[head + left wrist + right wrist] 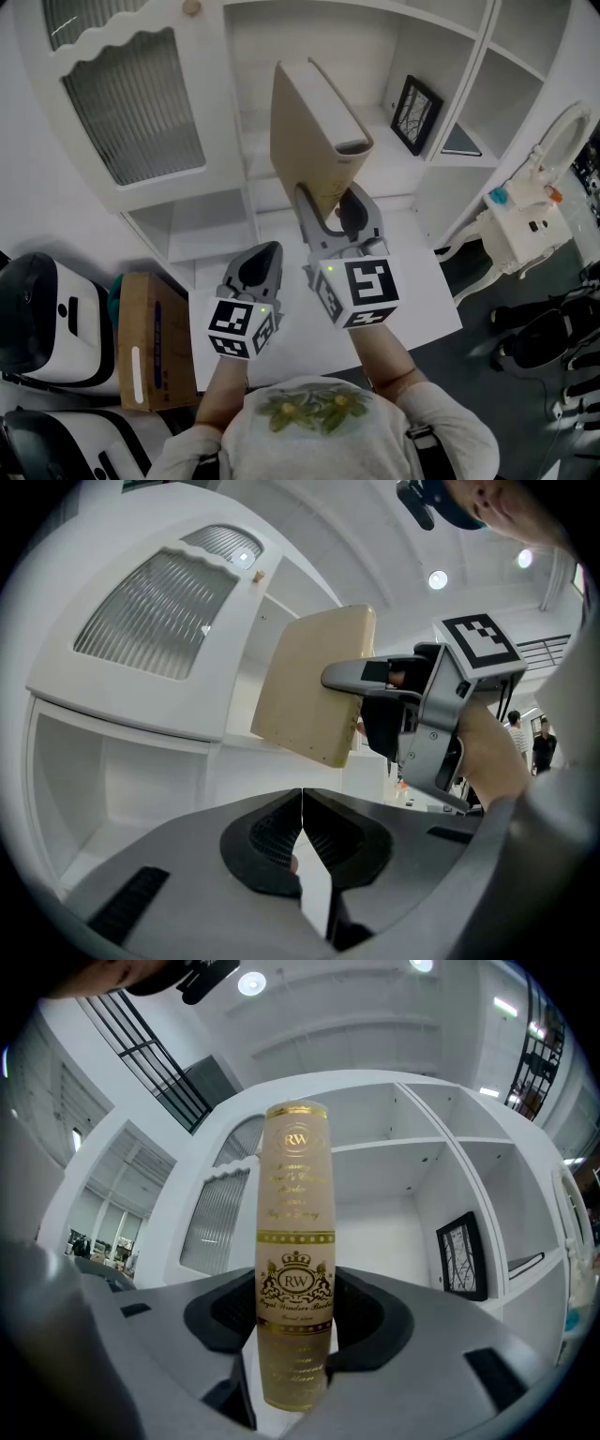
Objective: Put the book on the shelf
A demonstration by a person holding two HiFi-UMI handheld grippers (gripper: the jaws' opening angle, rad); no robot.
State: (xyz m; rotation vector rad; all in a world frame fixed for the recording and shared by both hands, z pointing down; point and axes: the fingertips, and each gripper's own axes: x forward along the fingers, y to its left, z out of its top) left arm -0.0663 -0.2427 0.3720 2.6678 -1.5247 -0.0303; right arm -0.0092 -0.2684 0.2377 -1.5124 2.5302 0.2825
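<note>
Spine toward me, beige gold-lettered hardcover book (pixel 295 1204) stands upright, clamped by my right gripper (pixel 330 211) before the white open shelf (pixel 389 169) for sliding in; my left gripper (pixel 302 841) hangs closed, empty.

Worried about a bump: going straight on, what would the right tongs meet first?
Likely the back wall of the open shelf compartment, with the held book arriving before the right tongs. The framed picture stands off to the right. Depth is unclear.

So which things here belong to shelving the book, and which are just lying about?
In the job: book, held by the right gripper; white shelf unit.
Lying about: framed picture in a compartment; cardboard box; left gripper, shut and empty.
</note>
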